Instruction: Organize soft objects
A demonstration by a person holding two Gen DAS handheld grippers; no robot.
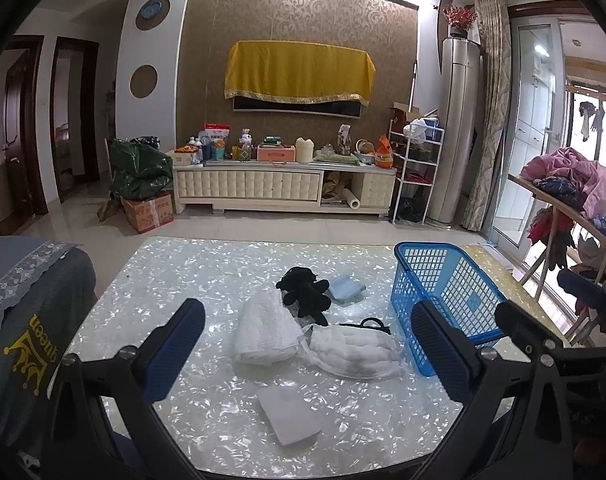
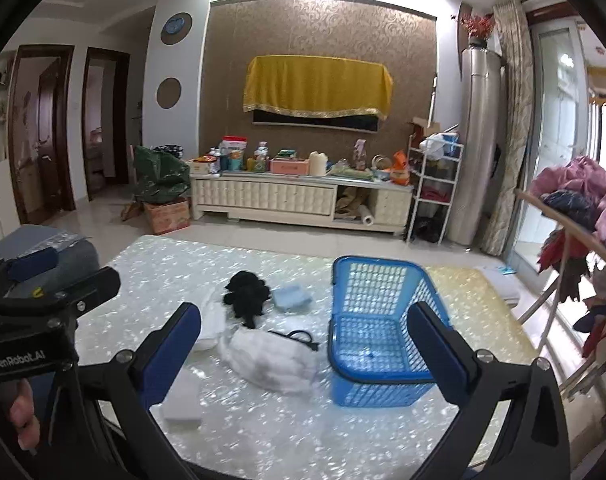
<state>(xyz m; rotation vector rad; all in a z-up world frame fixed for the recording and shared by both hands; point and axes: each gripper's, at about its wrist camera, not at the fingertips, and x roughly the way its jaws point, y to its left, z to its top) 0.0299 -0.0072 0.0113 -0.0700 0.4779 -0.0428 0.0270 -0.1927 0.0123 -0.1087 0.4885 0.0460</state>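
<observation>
The table (image 1: 175,280) has a shiny white top with a pearl-flake pattern, and all the soft things lie on it. The blue plastic basket (image 1: 435,276) with lattice walls stands at about 2 o'clock from the middle of the table, and it looks empty inside. At the centre lies a folded white lace cloth (image 1: 263,328). Touching it, at 4 o'clock, is a white fluffy bundle in clear wrap (image 1: 355,350), and a thin black cord (image 1: 367,325) is just behind this bundle. A black plush toy (image 1: 307,290) rests at 12 o'clock, partly on the lace cloth. Beside it, at 1 o'clock, is a small light-blue sponge (image 1: 346,288). A flat white foam block (image 1: 289,408) lies at 6 o'clock, nearest to the cameras.

The left tool (image 1: 307,344) is wide open and holds nothing. The right tool (image 2: 303,344) is also wide open and empty.
</observation>
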